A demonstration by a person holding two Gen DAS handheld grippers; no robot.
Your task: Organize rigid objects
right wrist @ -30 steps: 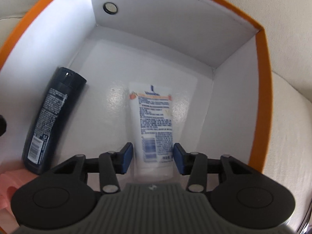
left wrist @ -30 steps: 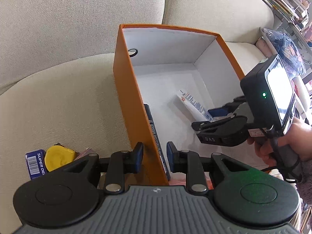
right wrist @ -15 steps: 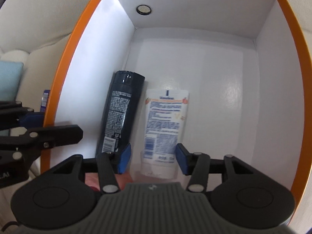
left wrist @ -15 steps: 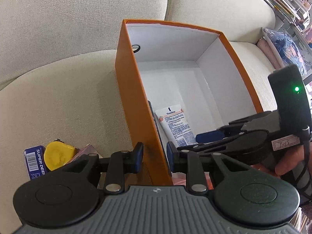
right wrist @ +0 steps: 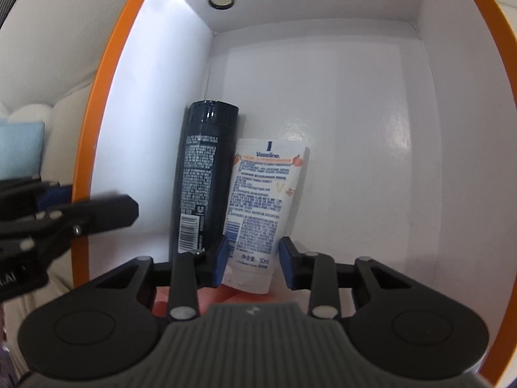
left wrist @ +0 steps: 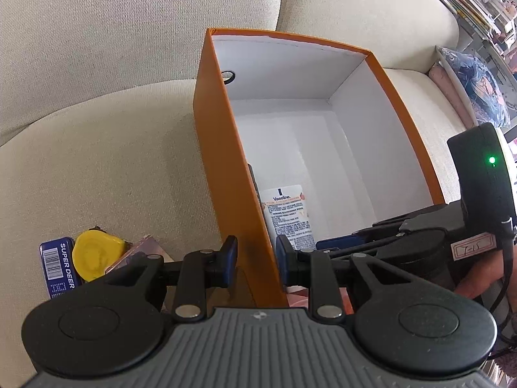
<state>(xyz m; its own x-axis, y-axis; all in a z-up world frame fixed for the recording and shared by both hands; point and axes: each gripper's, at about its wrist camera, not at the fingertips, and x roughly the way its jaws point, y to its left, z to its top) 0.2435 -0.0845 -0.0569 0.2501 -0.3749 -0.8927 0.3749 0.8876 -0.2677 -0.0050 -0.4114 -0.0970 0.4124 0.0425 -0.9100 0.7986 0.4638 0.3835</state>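
An orange box (left wrist: 223, 161) with a white inside (right wrist: 355, 103) stands on a beige sofa. In it lie a dark bottle (right wrist: 203, 177) along the left wall and a white Vaseline tube (right wrist: 261, 207) beside it, touching it. The tube also shows in the left wrist view (left wrist: 289, 216). My right gripper (right wrist: 253, 258) is open inside the box, its jaws on either side of the tube's near end; I cannot tell if they touch it. My left gripper (left wrist: 255, 260) is open, astride the box's near left wall. The right gripper also shows in the left wrist view (left wrist: 381, 242).
On the sofa seat left of the box lie a blue "SUPER DEER" tin (left wrist: 56, 263), a yellow round object (left wrist: 97, 255) and a pinkish item (left wrist: 135, 253). Something pink (right wrist: 190, 300) lies at the box's near end. Cushions and shelves stand at the far right (left wrist: 475, 74).
The right gripper turned and shifted the tube left until it lies parallel against the dark bottle. The left gripper has held its place at the box wall.
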